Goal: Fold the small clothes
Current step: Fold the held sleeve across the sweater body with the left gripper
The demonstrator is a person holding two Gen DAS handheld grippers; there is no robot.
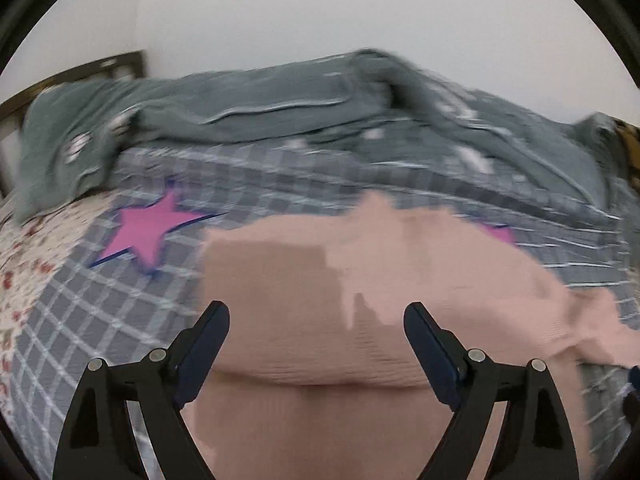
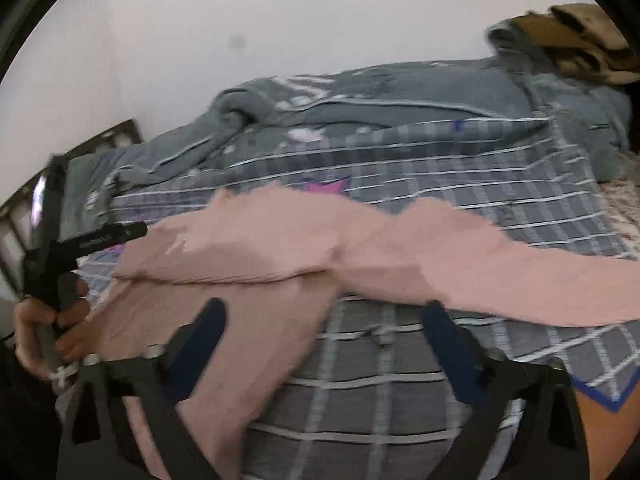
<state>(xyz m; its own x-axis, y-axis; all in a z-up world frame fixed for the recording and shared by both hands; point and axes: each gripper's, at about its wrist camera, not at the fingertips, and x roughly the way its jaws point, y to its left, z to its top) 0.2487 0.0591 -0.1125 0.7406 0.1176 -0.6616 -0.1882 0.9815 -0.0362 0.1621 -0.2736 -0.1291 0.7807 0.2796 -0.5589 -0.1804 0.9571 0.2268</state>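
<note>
A pink ribbed garment (image 1: 380, 280) lies spread on a grey checked blanket (image 1: 100, 320) on a bed. In the left wrist view my left gripper (image 1: 316, 312) hovers over its near part, jaws wide apart, nothing pinched between them. In the right wrist view the same pink garment (image 2: 280, 240) stretches across the blanket (image 2: 360, 380), one part folded over. My right gripper (image 2: 324, 312) stands open above the garment's lower edge and the bare blanket. At the far left a hand (image 2: 44, 328) holds the other black gripper tool (image 2: 60, 240).
A rumpled grey-green quilt (image 1: 280, 108) is heaped along the back of the bed by the white wall. Pink star prints (image 1: 148, 228) mark the blanket. A floral sheet (image 1: 24, 264) shows at left, a wooden headboard (image 1: 80, 68) behind, brown patterned fabric (image 2: 580, 36) at upper right.
</note>
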